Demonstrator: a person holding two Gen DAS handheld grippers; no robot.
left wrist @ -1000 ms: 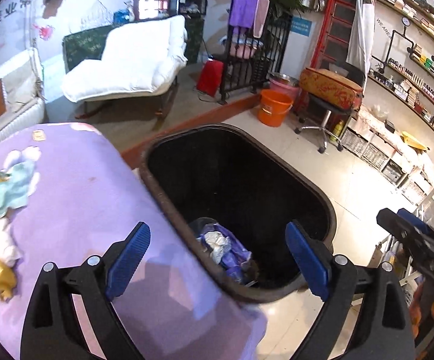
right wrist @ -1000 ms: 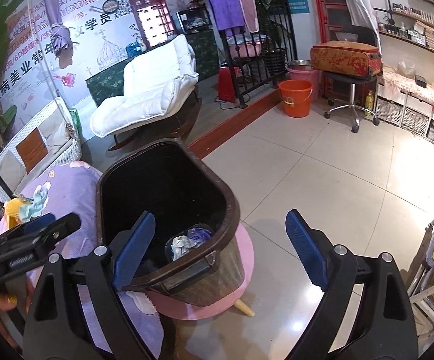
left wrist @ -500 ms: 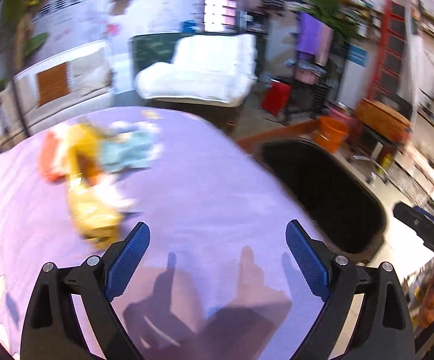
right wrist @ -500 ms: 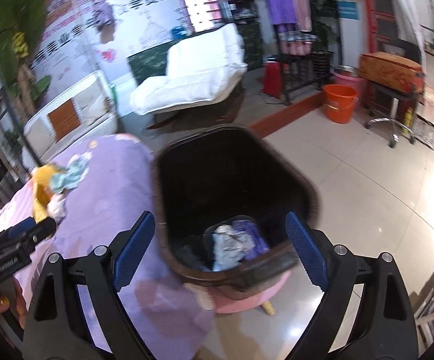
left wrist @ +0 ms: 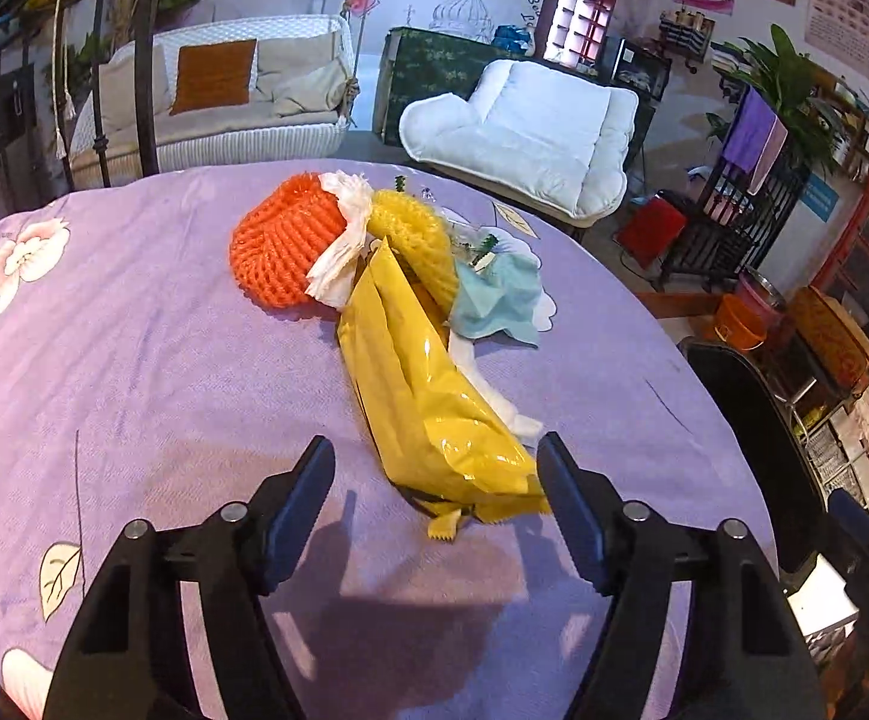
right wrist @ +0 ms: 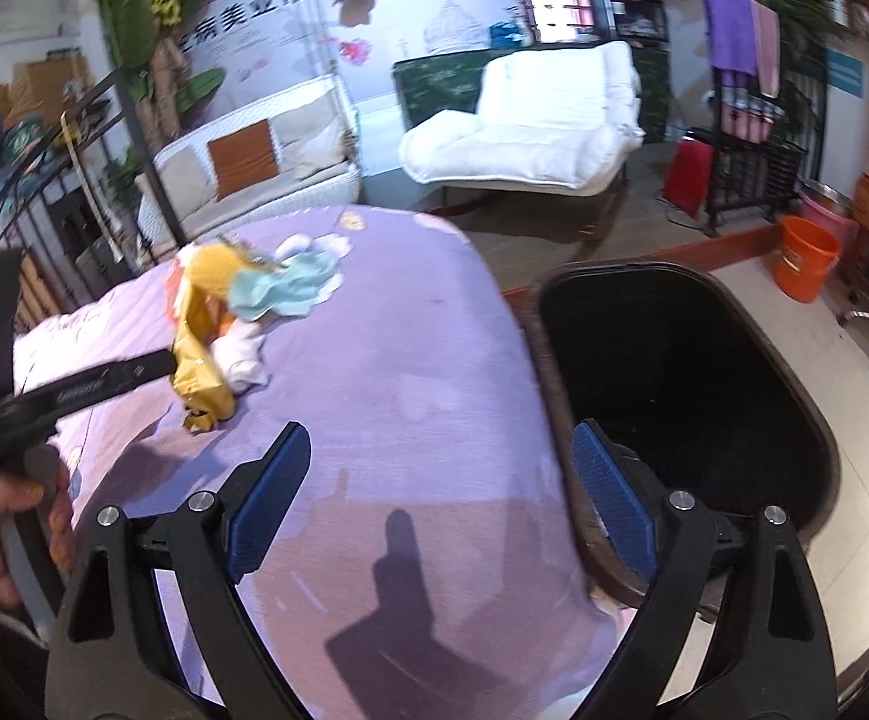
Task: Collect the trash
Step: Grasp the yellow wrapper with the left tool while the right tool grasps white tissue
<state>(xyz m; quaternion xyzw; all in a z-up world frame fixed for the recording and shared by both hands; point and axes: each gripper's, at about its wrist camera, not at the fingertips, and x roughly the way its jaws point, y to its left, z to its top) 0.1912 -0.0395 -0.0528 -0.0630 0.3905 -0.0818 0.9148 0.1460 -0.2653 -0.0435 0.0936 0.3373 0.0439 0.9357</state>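
The left tool (left wrist: 434,480) stands partly open, its jaws having just been closing, the near end of the yellow wrapper (left wrist: 428,402) between them though not visibly pinched (likely lined up for a pick); further trash, an orange net (left wrist: 281,240) and teal tissue (left wrist: 497,300), lies at 12 o'clock on the purple-clothed desk (left wrist: 134,360); the right tool (right wrist: 434,492) stands wide and empty; only its view shows the dark bin (right wrist: 686,372) at 2 o'clock beside the desk, ready for drops.
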